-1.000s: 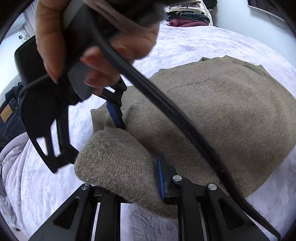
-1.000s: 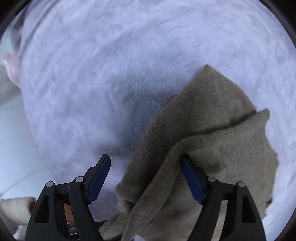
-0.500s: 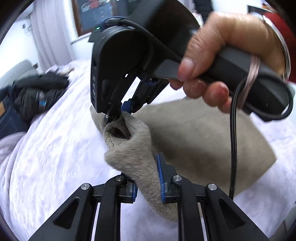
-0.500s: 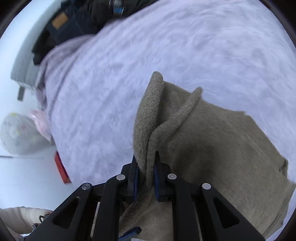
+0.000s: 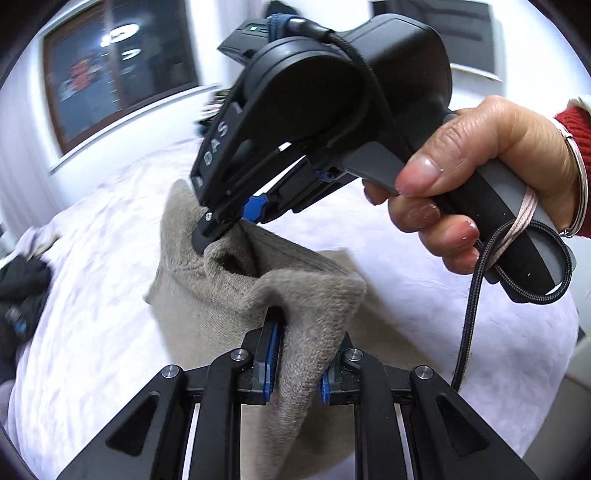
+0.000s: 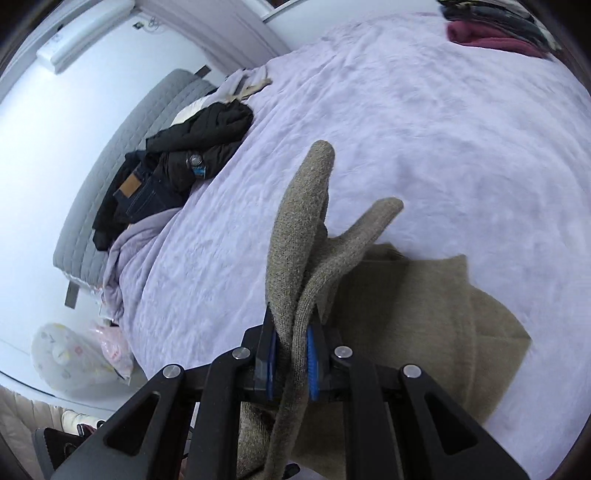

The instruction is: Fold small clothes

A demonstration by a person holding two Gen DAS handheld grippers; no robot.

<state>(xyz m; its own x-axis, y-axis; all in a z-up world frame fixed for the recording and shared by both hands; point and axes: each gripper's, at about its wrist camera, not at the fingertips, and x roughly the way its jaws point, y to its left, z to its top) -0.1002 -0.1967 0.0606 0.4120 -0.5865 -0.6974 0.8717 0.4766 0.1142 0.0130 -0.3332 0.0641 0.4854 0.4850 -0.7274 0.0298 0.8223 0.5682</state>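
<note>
— Two claws, one garment?
— Yes. One taupe knitted sweater [image 6: 424, 314] lies on the lavender-covered bed [image 6: 424, 129]; left claw [image 5: 295, 365] and right claw [image 6: 291, 363] each pinch a lifted fold.
— Other clothes?
— Two piles: dark clothes [image 6: 177, 170] at the headboard, one folded stack [image 6: 495, 26].
</note>
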